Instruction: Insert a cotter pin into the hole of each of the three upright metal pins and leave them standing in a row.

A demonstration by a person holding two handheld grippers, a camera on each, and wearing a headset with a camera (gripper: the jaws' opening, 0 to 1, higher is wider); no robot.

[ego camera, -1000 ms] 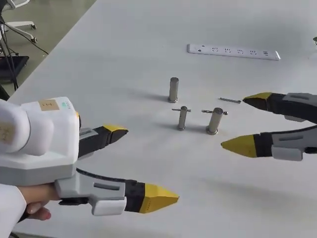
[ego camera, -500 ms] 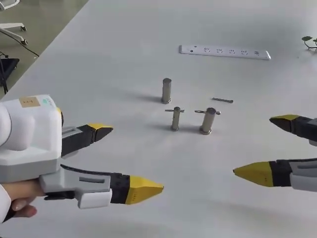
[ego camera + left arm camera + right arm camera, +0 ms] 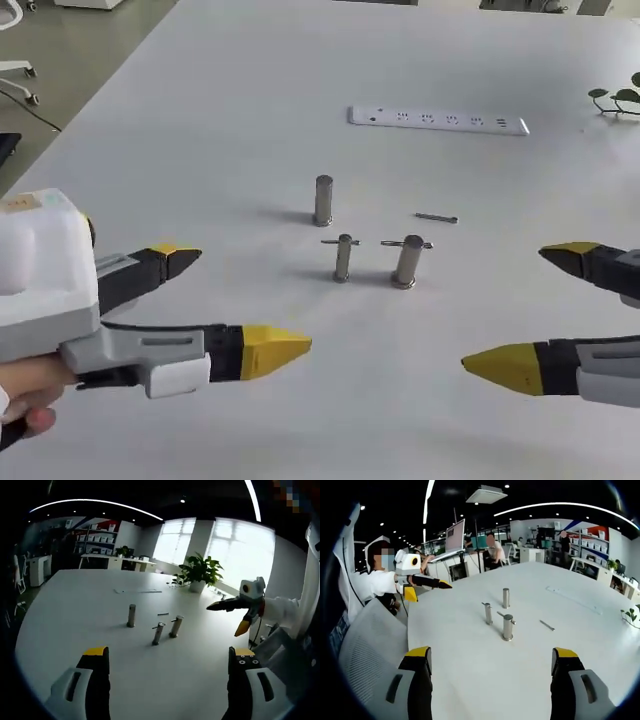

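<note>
**Progress:** judged two of three done.

- **Middle pin** [image 3: 344, 258] and **right pin** [image 3: 408, 261]: both stand upright side by side at mid-table. Each has a fitted cotter pin [image 3: 340, 241] crosswise near its top, the ends sticking out on both sides.
- **Far pin** [image 3: 323, 200]: upright, beyond the middle pin and a little to its left. Its top is bare, with no cotter pin through it. It stands off the line of the other two, so the row probably needs tidying as well.
- **Loose cotter pin** [image 3: 436, 218]: lies flat on the table [image 3: 200, 130], right of the far pin and just beyond the right pin. It is likely the one left to fit.
- **Left gripper** [image 3: 245, 300]: near left, jaws spread wide and empty, well apart from the pins.
- **Right gripper** [image 3: 505, 308]: near right, jaws likewise spread and holding nothing.

**Materials and shapes:**

- The pins are smooth grey metal cylinders with a dull sheen.
- The right pin is the thickest and seems to flare slightly at the foot; the middle pin is the slimmest.
- The cotter pins are thin, dark, straight slivers.
- The table is matt white and even.
- The grippers have grey-and-black bodies that taper to pointed yellow tips.
- A power strip [image 3: 440, 120], long, white and flat, lies at the far side.
- A few plant [image 3: 618, 98] leaves show at the far right edge.
</note>
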